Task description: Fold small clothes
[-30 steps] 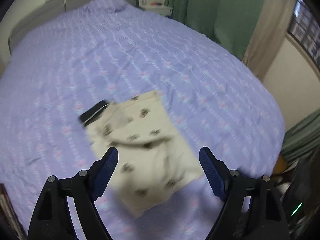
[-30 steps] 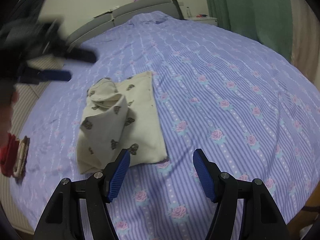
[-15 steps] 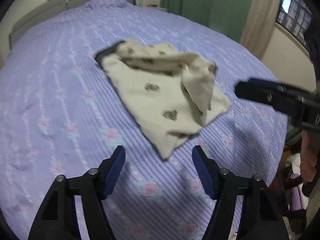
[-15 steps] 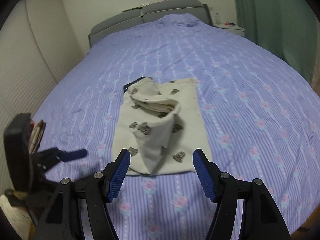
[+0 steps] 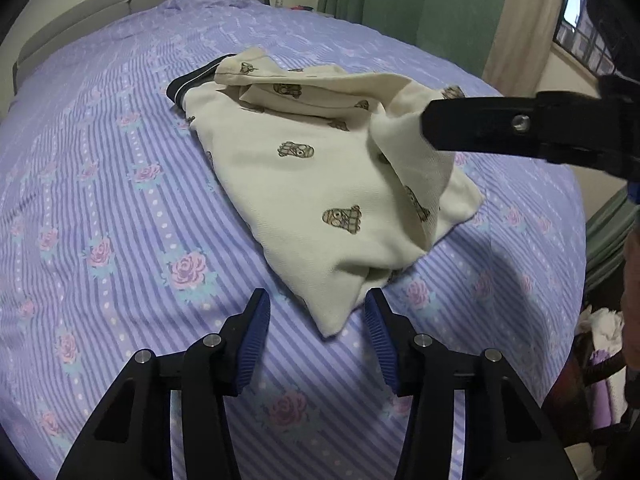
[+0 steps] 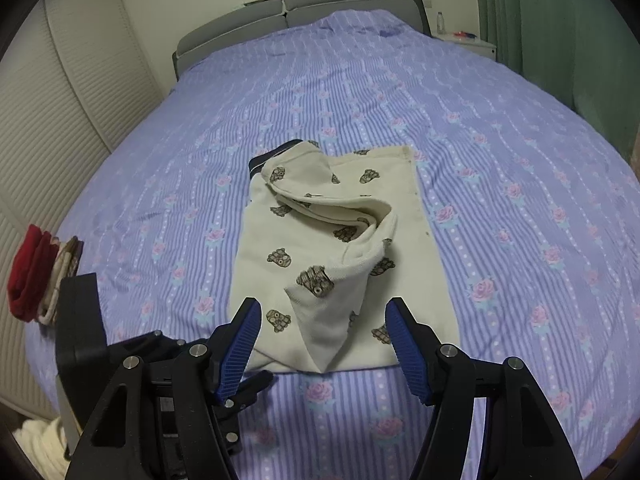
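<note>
A: What can't you make out on the cream printed garment point(image 5: 304, 184)?

B: Its type. A dark navy trimmed edge point(image 5: 192, 84) peeks out at the far end, mostly tucked under the cream cloth, and a sleeve-like flap is folded loosely over the middle, hiding what lies beneath. In the left wrist view the black finger of the right gripper point(image 5: 480, 128) crosses in front of the garment's right side and covers part of that flap. Whether it touches the cloth I cannot tell.

A: Where is the garment, and how does it run?

B: It lies on the purple rose-striped bedspread point(image 6: 500, 160), nearer the foot of the bed. In the right wrist view its long axis runs from the near edge toward the grey headboard point(image 6: 296, 12), with the navy trim at the headboard end.

A: And the grippers?

B: The left gripper point(image 5: 318, 340) has its blue pads spread, one either side of the garment's near corner, pinching nothing. The right gripper point(image 6: 324, 340) is also spread wide, at the near hem, nothing between the pads.

A: Anything cut off?

B: Folded red and beige cloths point(image 6: 40, 276) at the bed's left edge, partly behind the left gripper's black body
</note>
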The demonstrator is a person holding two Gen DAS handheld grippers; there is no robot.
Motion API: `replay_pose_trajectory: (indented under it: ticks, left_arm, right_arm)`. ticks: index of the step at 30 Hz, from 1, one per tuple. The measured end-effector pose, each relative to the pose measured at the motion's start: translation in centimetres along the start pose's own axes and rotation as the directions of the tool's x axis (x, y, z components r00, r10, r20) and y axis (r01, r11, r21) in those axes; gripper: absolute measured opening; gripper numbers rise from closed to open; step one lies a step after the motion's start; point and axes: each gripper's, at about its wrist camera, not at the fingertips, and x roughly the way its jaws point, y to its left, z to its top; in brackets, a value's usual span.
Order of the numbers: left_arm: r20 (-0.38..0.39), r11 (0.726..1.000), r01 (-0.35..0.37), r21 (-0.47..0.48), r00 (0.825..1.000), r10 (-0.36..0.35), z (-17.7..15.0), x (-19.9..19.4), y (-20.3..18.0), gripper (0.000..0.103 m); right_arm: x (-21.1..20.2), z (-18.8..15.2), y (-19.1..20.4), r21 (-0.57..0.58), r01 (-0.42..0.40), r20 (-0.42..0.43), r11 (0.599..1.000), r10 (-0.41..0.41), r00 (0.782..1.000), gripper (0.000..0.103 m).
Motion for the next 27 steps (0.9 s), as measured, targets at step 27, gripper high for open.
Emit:
replay_pose_trajectory:
  ticks: [27]
  left_arm:
    - [0.021,0.999,-0.013,-0.03,1.0,0.014,-1.6,-1.3,-0.7,0.045]
  right_arm:
    - [0.7,-2.3,-7.7,0.155,0.035,-0.004,0.987,-0.035,0.999,0.036]
